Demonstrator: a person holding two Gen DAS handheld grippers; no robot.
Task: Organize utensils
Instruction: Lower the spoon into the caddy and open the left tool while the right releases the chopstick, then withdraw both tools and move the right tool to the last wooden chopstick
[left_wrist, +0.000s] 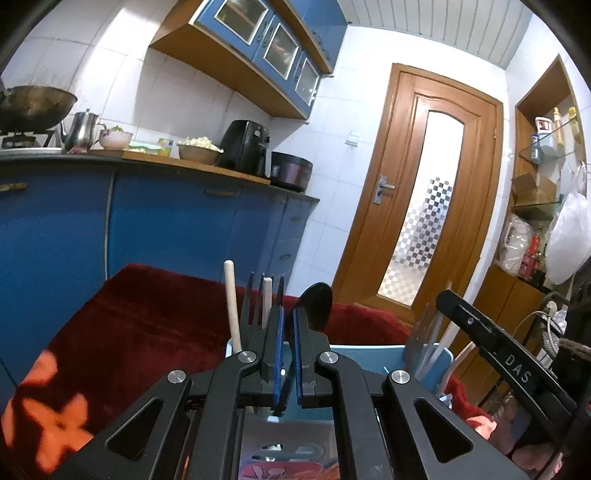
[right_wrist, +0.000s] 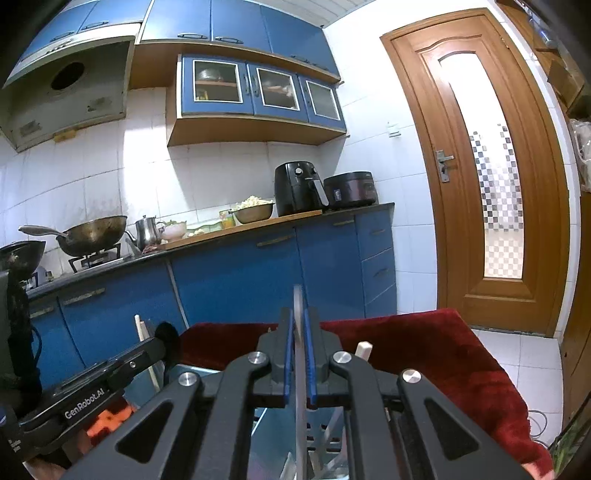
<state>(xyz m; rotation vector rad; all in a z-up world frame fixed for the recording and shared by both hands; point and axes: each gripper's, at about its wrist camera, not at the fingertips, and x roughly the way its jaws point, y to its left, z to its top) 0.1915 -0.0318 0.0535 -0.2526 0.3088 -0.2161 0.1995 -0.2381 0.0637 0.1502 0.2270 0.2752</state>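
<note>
Room: a kitchen with blue cabinets (right_wrist: 236, 273), white tiled walls and a wooden door (left_wrist: 417, 184) with a frosted, chequered glass pane.
Counter: a wok (right_wrist: 92, 230) on the stove, a steel kettle (right_wrist: 147, 230), bowls of food, a black air fryer (right_wrist: 299, 188) and a dark cooker (right_wrist: 351, 188).
Work surface: a dark red cloth (left_wrist: 147, 314) with orange flower shapes covers it; its near edge is cut off by the frame.
Utensil holder: a light blue caddy (left_wrist: 369, 354) stands on the cloth, mostly hidden behind the linkages of both tools.
Contents, left side: a pale wooden handle (left_wrist: 232, 302), a black fork (left_wrist: 255, 299) and a black spoon (left_wrist: 317, 306) stand upright; their lower ends are hidden.
Contents, right side: metal and white pieces stand there, too blurred to name.
Left gripper (left_wrist: 288, 343): blue pads nearly together, just above the caddy's left compartment; whether anything sits between them cannot be told.
Right gripper (right_wrist: 300, 350): pads pinch a thin grey metal utensil (right_wrist: 298, 306) seen edge-on. Its tip rises above the fingers, its lower part runs down over the caddy; which kind it is cannot be made out.
Seen across: each tool's black arm appears at the edge of the other's view.
</note>
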